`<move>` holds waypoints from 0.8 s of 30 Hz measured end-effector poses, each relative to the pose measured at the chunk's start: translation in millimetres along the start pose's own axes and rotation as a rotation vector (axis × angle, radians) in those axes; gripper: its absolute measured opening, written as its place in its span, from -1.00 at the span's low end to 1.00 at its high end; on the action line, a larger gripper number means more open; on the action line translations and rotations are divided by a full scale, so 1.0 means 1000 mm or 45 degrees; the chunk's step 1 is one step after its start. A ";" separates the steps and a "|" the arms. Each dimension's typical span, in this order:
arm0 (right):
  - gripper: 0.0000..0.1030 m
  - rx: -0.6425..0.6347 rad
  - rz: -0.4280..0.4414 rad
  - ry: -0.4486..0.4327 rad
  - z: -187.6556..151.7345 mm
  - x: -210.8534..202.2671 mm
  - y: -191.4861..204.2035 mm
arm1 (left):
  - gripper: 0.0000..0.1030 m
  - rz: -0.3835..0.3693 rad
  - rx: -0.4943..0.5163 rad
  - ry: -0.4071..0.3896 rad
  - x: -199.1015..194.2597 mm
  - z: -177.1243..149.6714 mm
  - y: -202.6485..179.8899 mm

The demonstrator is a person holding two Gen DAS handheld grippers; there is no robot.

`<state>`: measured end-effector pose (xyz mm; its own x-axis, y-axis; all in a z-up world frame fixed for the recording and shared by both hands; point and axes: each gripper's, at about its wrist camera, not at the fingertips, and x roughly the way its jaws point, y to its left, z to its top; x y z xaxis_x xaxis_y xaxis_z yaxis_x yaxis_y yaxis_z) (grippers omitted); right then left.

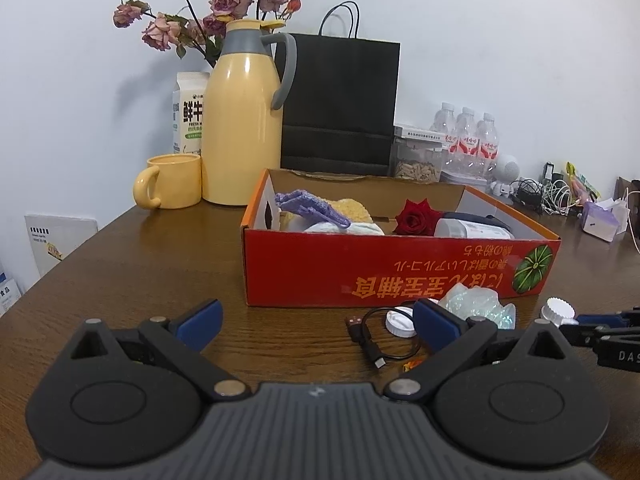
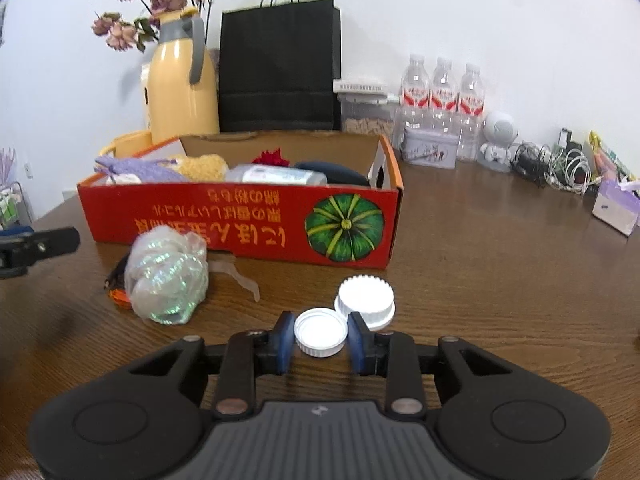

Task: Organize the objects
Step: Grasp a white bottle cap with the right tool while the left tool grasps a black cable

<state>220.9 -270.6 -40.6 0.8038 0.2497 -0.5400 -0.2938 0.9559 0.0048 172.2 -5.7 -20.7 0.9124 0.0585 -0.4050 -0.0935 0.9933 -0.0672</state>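
Two wrist views to go through, left one first. Left gripper hanging low over the brown table, fingers spread wide and holding nothing. Straight ahead: red cardboard box, already loaded with a purple cloth, a red rose and a white bottle lying on its side. Still loose in front of the box: a black USB cable, a crinkly iridescent wrap and a ribbed white cap. Right gripper poking in from the right edge.

Now the right wrist view. Right gripper down at table level, blue pads either side of an upturned white lid, left pad touching or nearly so, right pad with a sliver of gap. Not clamped yet by the look of it. Ribbed white cap sitting just behind the lid, touching or nearly touching it. Iridescent wrap off to the left, box beyond.

Looks like mid-pickup on the lid. Next up, probably: squeeze shut, lift straight without nudging the ribbed cap, carry over the near wall and drop inside.
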 end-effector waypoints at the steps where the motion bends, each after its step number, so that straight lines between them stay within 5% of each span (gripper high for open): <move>1: -0.47 -0.004 -0.001 -0.014 0.000 -0.002 0.001 | 1.00 -0.006 -0.001 0.009 0.001 0.000 0.001; 11: -0.47 -0.033 0.028 -0.078 0.001 -0.009 0.013 | 0.95 -0.018 0.023 0.158 0.023 0.001 -0.003; 19: -0.47 -0.038 0.040 -0.090 0.001 -0.010 0.016 | 0.44 0.009 0.017 0.279 0.059 0.007 -0.013; 22: -0.47 -0.035 0.045 -0.092 0.001 -0.010 0.015 | 0.12 -0.011 0.031 0.288 0.063 0.007 -0.019; 24: -0.47 -0.035 0.048 -0.096 0.001 -0.010 0.015 | -0.26 -0.021 0.057 0.286 0.062 0.007 -0.022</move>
<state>208.3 -258.3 -34.5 0.8284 0.2973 -0.4747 -0.3378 0.9412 0.0000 233.3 -23.6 -38.2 0.8016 0.0237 -0.5974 -0.0570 0.9977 -0.0369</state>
